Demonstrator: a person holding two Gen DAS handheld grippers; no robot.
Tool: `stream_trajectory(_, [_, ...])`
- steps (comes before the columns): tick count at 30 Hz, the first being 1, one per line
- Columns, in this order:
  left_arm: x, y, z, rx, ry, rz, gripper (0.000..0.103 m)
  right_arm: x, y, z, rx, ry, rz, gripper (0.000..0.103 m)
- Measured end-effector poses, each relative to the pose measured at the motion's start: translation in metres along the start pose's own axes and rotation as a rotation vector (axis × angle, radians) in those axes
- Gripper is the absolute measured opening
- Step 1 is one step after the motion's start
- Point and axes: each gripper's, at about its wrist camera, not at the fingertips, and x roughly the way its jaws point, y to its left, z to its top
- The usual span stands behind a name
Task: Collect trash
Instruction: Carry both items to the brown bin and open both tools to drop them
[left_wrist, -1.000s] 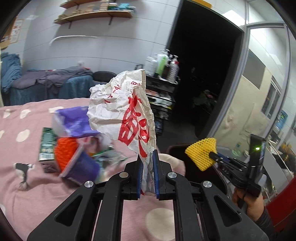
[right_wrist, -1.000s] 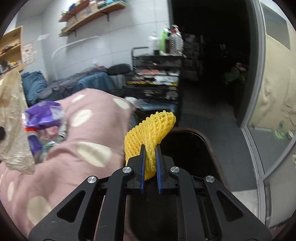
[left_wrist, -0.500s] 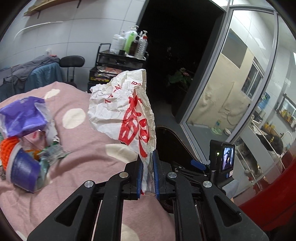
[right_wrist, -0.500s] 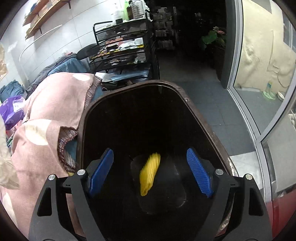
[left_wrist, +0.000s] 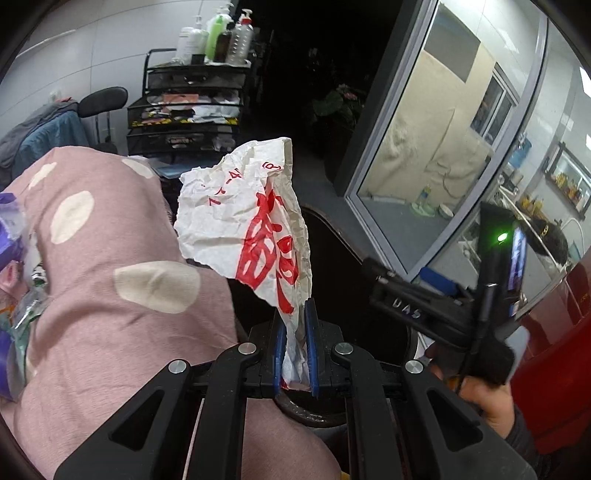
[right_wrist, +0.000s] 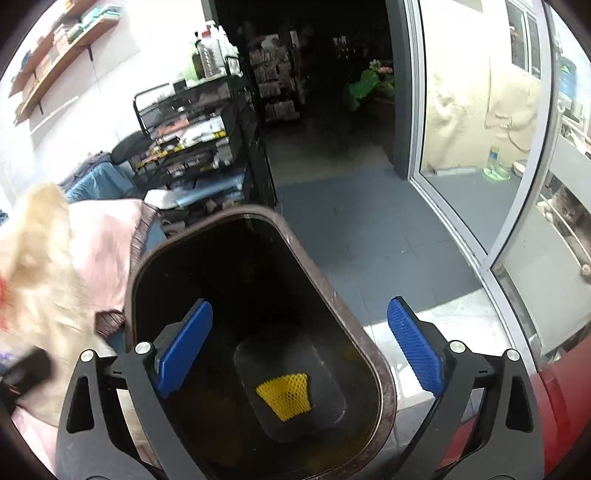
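Note:
My left gripper (left_wrist: 294, 347) is shut on a crumpled white paper bag (left_wrist: 255, 225) with red print, which stands up from the pads at the edge of the pink bed, beside the dark bin (left_wrist: 332, 266). In the right wrist view my right gripper (right_wrist: 297, 343) hangs over the brown trash bin (right_wrist: 373, 339) with its jaws opening wide and nothing between them. A yellow foam net (right_wrist: 286, 395) lies on the bin's bottom. The paper bag (right_wrist: 40, 251) shows blurred at the left edge. The right gripper's body (left_wrist: 436, 314) appears in the left wrist view, held by a hand (left_wrist: 487, 402).
A pink blanket with cream spots (left_wrist: 110, 258) covers the bed; purple and mixed wrappers (left_wrist: 14, 258) lie at its left edge. A black wire cart (right_wrist: 199, 140) with bottles stands behind the bin. A glass sliding door (right_wrist: 480, 147) is to the right, a red object (right_wrist: 565, 406) at lower right.
The right gripper opened and let go of the yellow net, which fell to the bin's bottom. The left gripper carried the paper bag from over the bed toward the bin.

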Motion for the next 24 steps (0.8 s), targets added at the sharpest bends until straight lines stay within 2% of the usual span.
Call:
stream_trajectory(9, [0.031, -0.008, 0.001, 0.037, 0.09, 0.013, 0.011, -0.019, 0.001, 0.015, -0.068, -0.055, -0.077, 0.096])
stream_trajectory(14, [0.044, -0.007, 0.0, 0.041, 0.133, 0.006, 0.011, -0.022, -0.009, 0.018, -0.042, -0.049, -0.06, 0.096])
stream_trajectory(17, [0.049, -0.008, -0.002, 0.047, 0.152, 0.005, 0.014, -0.02, -0.01, 0.019, -0.054, -0.035, -0.06, 0.096])
stream_trajectory(19, [0.05, -0.009, -0.002, 0.052, 0.161, 0.005, 0.028, -0.017, -0.01, 0.019, -0.053, -0.028, -0.046, 0.096])
stream_trajectory(21, [0.049, -0.008, -0.003, 0.058, 0.147, 0.018, 0.062, -0.015, -0.009, 0.02, -0.053, -0.017, -0.035, 0.096])
stream_trajectory(24, [0.039, -0.008, -0.003, 0.067, 0.109, 0.024, 0.074, -0.017, -0.005, 0.019, -0.068, -0.025, -0.018, 0.096])
